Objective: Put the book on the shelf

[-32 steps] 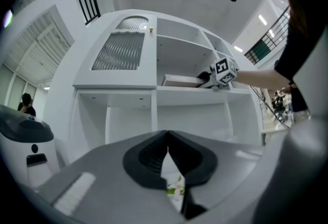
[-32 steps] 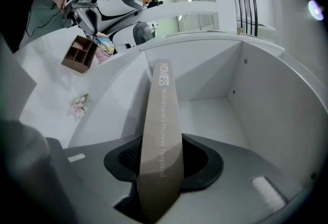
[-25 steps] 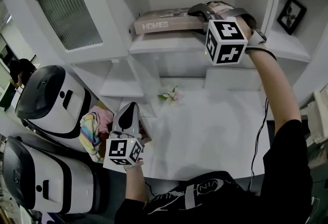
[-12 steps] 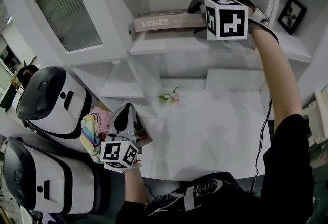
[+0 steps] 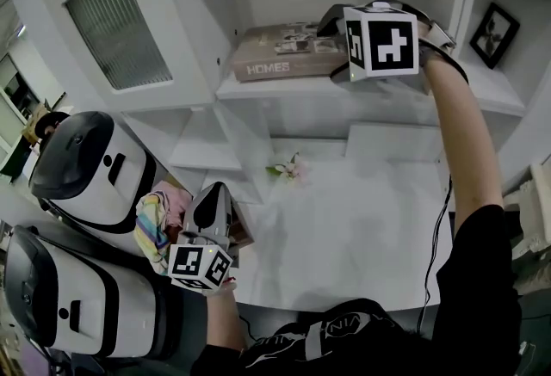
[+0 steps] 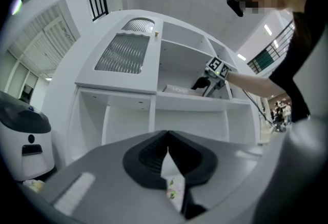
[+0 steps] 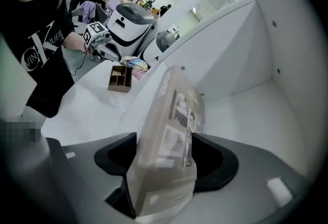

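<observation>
The book point(image 5: 284, 52) lies flat on the shelf point(image 5: 258, 83) of the white cabinet, spine with its title facing outward, and its right end sits between the two jaws of the right claw point(image 7: 165, 138). That claw's jaws have just been opening and now stand at their widest. The pads flank the book's two covers without visibly squeezing them, so the book rests on the shelf board, not in a grip. From the right gripper view the book runs away from the claw along the shelf, toward the cabinet's side wall. The left claw point(image 6: 167, 136) is held low over the near left edge of the tabletop point(image 5: 362, 219), well apart from the book. Its jaws are closed tip to tip with nothing between them. By count there are one book, two claws and one framed picture point(image 5: 494, 25) in the compartment to the right. One small flower sprig point(image 5: 287, 164) lies on the tabletop below the shelf. One wooden box with compartments point(image 7: 120, 78) sits near the left claw, with one bundle of colourful cloth point(image 5: 157, 219) beside it. Two white machines with dark fronts stand at the left, one point(image 5: 82, 163) behind the other point(image 5: 52, 297).
</observation>
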`<state>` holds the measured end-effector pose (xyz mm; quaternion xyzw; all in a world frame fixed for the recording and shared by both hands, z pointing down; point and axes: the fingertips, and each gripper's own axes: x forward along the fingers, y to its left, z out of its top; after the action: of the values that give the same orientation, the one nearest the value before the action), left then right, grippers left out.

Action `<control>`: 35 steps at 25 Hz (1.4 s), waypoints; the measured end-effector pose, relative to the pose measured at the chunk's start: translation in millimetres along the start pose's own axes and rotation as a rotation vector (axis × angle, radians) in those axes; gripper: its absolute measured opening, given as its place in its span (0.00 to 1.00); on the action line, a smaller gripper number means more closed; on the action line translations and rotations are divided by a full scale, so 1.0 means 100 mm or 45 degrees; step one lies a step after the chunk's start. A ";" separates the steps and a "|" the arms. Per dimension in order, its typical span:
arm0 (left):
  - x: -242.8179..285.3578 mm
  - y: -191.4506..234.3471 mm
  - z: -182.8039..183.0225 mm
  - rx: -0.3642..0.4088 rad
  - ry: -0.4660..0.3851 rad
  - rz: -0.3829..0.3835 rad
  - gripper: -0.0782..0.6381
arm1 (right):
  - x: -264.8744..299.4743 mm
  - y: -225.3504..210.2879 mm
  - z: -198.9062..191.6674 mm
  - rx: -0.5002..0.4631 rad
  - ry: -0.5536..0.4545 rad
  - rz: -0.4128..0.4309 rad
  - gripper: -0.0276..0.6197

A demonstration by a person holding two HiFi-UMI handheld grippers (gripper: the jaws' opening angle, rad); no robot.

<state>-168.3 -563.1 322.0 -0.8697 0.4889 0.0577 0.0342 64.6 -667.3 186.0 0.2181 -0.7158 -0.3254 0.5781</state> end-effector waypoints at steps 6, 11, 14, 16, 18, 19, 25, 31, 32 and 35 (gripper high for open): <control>0.04 -0.10 -0.11 -0.005 0.038 -0.025 0.11 | -0.12 -0.04 0.11 0.057 -0.130 -0.082 0.55; -0.02 -0.12 -0.07 0.013 0.039 -0.064 0.11 | -0.30 -0.13 0.21 0.177 -0.214 -0.220 0.34; -0.10 -0.07 -0.03 0.003 0.035 -0.081 0.11 | -0.35 -0.11 0.25 0.227 -0.182 -0.293 0.22; -0.17 -0.07 0.00 0.000 0.037 -0.100 0.11 | -0.40 -0.09 0.27 0.256 -0.164 -0.342 0.18; -0.23 -0.10 0.03 0.003 0.035 -0.128 0.11 | -0.47 -0.07 0.25 0.296 -0.144 -0.403 0.08; -0.26 -0.12 0.04 0.004 0.033 -0.142 0.11 | -0.52 -0.05 0.25 0.321 -0.141 -0.429 0.05; -0.48 -0.15 0.06 -0.002 0.033 -0.187 0.11 | -0.75 0.08 0.27 0.531 -0.163 -0.597 0.05; -0.66 -0.18 0.11 0.000 0.016 -0.207 0.11 | -1.02 0.37 0.38 0.752 -0.351 -0.762 0.05; -0.70 -0.19 0.12 0.001 0.015 -0.209 0.11 | -1.07 0.43 0.39 0.794 -0.382 -0.779 0.05; -0.79 -0.20 0.13 0.008 0.014 -0.212 0.11 | -1.17 0.65 0.45 0.909 -0.457 -0.795 0.05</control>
<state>-192.6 -484.3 320.1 -0.9076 0.4151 0.0484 0.0390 52.8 -532.3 147.2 0.5463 -0.7712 -0.2499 0.2105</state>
